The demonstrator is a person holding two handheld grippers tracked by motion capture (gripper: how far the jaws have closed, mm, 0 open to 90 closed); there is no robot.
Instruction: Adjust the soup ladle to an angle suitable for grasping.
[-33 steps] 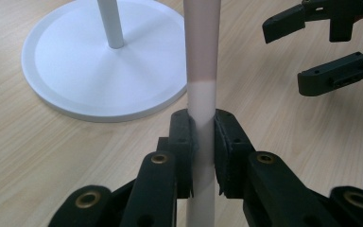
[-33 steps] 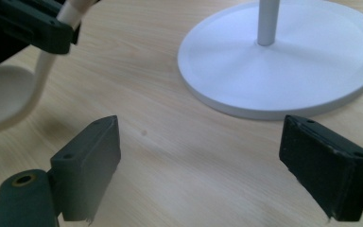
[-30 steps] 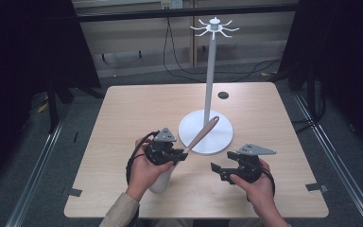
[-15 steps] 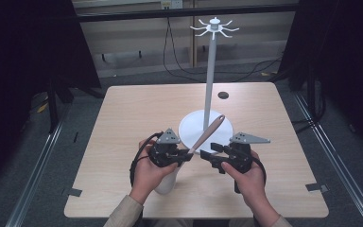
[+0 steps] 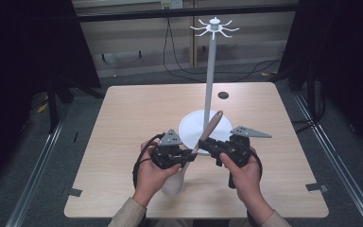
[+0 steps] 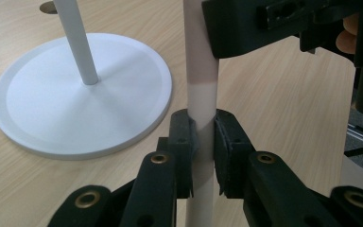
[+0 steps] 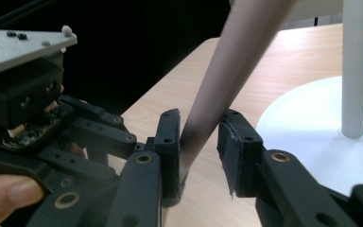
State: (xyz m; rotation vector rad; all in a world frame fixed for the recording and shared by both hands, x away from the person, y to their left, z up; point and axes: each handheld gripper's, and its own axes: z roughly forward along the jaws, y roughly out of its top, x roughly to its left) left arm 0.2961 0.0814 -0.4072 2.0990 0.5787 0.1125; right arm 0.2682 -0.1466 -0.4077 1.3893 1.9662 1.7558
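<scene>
a person's left hand [image 5: 152, 174], at the near edge of a pale wooden table [image 5: 132, 113], holds the left gripper [image 5: 187, 156], its two black jaws pressed tight on the shaft of a long utensil [image 5: 209, 128] with a whitish lower part and a brownish handle; in the left gripper view the pads [image 6: 187, 137] clamp the pale shaft just below the line where the colour changes to tan, and the utensil [image 6: 202, 90] stands nearly upright between them. seen from the high view the utensil slants up and to the right from the hands, its pale lower end reaching down toward the table beside the left wrist and its rounded brown tip lying over the white disc. that disc is the round base [image 5: 191, 124] of a white stand, whose thin pole [image 5: 210, 75] rises to a ring of short hooks [image 5: 215, 29] at the top; the base sits near the table's middle, just beyond the two grippers, and a small dark round spot [image 5: 223, 95] lies on the table farther back, right of the pole. the right gripper [image 5: 204, 144], held in the right hand [image 5: 246, 174], meets the same handle from the other side; in the right gripper view its jaws stand apart around the brown handle [image 7: 227, 71], the left pad [image 7: 169, 142] against it and a narrow gap before the right one, so the grip is not closed. a grey three-cornered plate [image 5: 250, 132] tops the right gripper, and the two tools sit nearly nose to nose.
</scene>
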